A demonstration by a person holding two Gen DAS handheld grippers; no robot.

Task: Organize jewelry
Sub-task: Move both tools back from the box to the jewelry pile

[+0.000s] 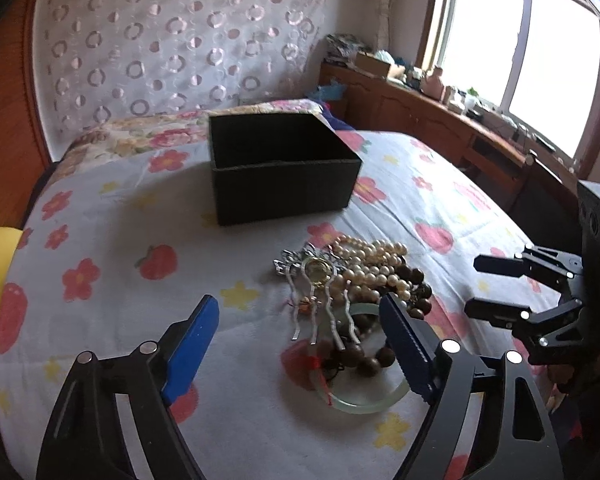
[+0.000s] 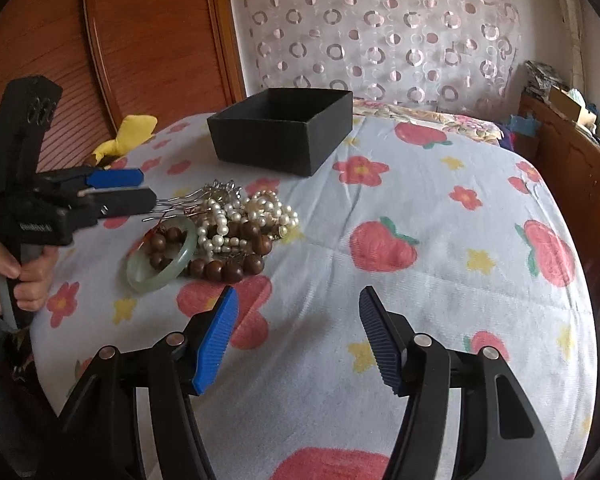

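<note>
Heaped on the flowered bedsheet (image 2: 420, 184), in front of the black box (image 2: 284, 128): a pearl necklace (image 2: 256, 208), brown wooden beads (image 2: 220, 268), a pale green bangle (image 2: 160, 268) and silver hairpins (image 1: 320, 304) tangled together. Bangle at the near edge of the heap, ringed partly around some wooden beads. Box open-topped, further back on the bed, well apart from the pile, nothing visible inside.

Left hand-held gripper (image 1: 300, 328) spread wide, angled down just above the heap, blue pads on either side of the hairpins and bangle, not pressing on anything. Gripped by a hand (image 2: 8, 276) in the right wrist view.

Right hand-held gripper (image 2: 296, 320) also spread, nothing between its pads, over bare sheet beside the pile.

Yellow cloth (image 2: 128, 132) at the bed's edge by the wooden headboard (image 2: 148, 32). Patterned curtain (image 1: 172, 40) behind, window (image 1: 520, 48) to one side.
</note>
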